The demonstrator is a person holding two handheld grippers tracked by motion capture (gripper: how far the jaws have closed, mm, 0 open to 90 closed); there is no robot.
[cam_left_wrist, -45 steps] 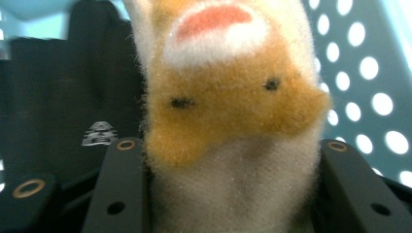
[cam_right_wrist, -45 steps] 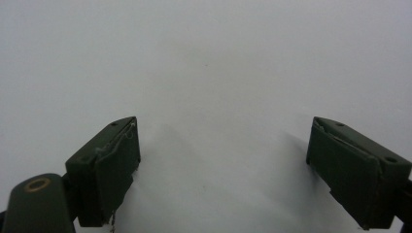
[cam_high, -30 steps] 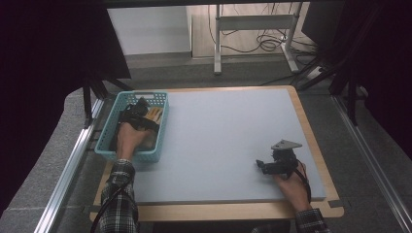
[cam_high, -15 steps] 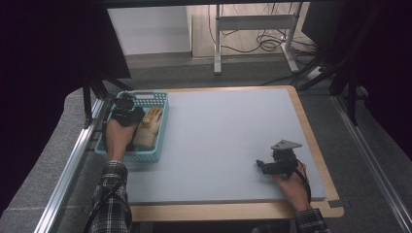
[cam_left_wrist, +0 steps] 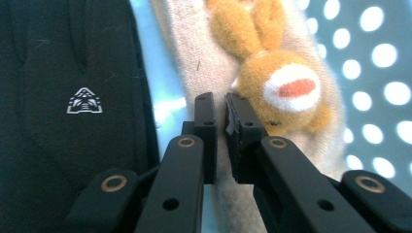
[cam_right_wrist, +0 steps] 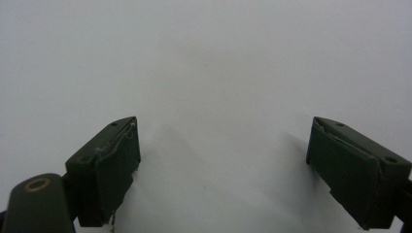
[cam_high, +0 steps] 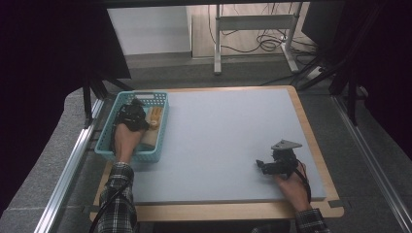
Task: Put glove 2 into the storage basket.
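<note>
Since the earlier frame the left tool [cam_high: 132,115] has drawn back toward the middle of the blue basket [cam_high: 108,146]; the right tool [cam_high: 273,164] has stayed put on the grey surface [cam_high: 223,136], jaws spread wide over nothing. The left jaws sit nearly closed on a beige cloth [cam_left_wrist: 192,73], beside a black glove [cam_left_wrist: 68,107] and an orange plush rabbit [cam_left_wrist: 286,87] whose ears are cut off by the frame.

One overhead view, two close tongs-mounted
</note>
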